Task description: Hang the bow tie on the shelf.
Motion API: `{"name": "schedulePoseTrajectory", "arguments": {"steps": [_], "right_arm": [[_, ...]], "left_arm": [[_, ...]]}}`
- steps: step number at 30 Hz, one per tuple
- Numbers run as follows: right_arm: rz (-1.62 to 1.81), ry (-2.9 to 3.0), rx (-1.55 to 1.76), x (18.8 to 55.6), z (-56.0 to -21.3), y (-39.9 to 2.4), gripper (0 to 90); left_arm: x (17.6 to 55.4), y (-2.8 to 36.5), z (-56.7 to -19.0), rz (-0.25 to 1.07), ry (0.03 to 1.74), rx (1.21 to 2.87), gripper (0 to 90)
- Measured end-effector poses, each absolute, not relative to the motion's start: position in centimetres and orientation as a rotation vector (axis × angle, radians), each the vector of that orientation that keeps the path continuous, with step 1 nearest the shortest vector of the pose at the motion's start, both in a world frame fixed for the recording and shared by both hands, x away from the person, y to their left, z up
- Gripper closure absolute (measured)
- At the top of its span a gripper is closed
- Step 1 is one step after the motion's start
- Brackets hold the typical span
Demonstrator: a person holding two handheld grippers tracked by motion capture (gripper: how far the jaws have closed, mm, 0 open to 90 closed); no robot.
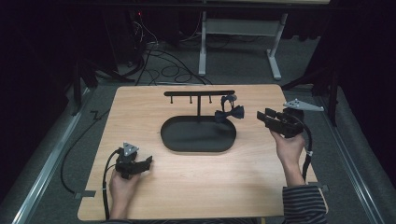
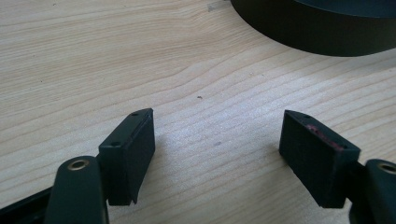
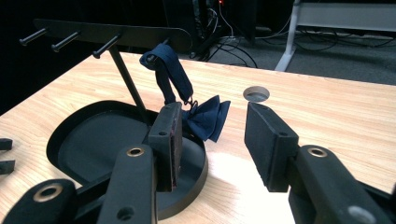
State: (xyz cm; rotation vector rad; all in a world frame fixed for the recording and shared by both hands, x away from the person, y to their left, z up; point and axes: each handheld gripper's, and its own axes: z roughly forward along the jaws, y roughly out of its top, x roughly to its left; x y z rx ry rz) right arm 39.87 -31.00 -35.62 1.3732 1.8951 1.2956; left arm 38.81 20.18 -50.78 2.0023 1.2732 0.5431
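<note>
so the navy bow tie (image 1: 229,113) is hanging by its strap from the peg at the right end of the black stand's bar (image 1: 199,93), dangling just over the right rim of the oval tray (image 1: 187,140) that forms the stand's base, sitting around the middle of the surface (image 1: 196,186) toward the far edge. the right hand-held gripper (image 1: 261,116) is off to the right of the tray, near the right edge, pointing at the tie with its jaws spread and nothing between them; in its own view the tie (image 3: 205,119) sits just past the left jaw. the left hand-held gripper (image 1: 148,161) rests near the front left corner, jaws spread too, nothing in them, just bare wood in front. if the idea is to grab the tie, i'd say come in level, line the gap up on the bow's knot rather than the thin strap, and close only once the fabric is properly between the pads. lifting up and off the peg looks safer than yanking sideways, since the stand looks light and could tip. count: one bow tie, one stand with tray, four pegs as far as i can see, two hand-held grippers.
</note>
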Motion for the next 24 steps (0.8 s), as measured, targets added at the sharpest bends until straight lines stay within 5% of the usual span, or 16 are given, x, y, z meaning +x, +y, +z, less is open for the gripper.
{"name": "schedulePoseTrajectory", "arguments": {"steps": [24], "right_arm": [[1.334, 1.848, 1.396, 36.9, -36.7, -32.9, 58.0]], "left_arm": [[38.8, 20.2, -50.8, 0.542, 1.273, 2.003, 27.3]]}}
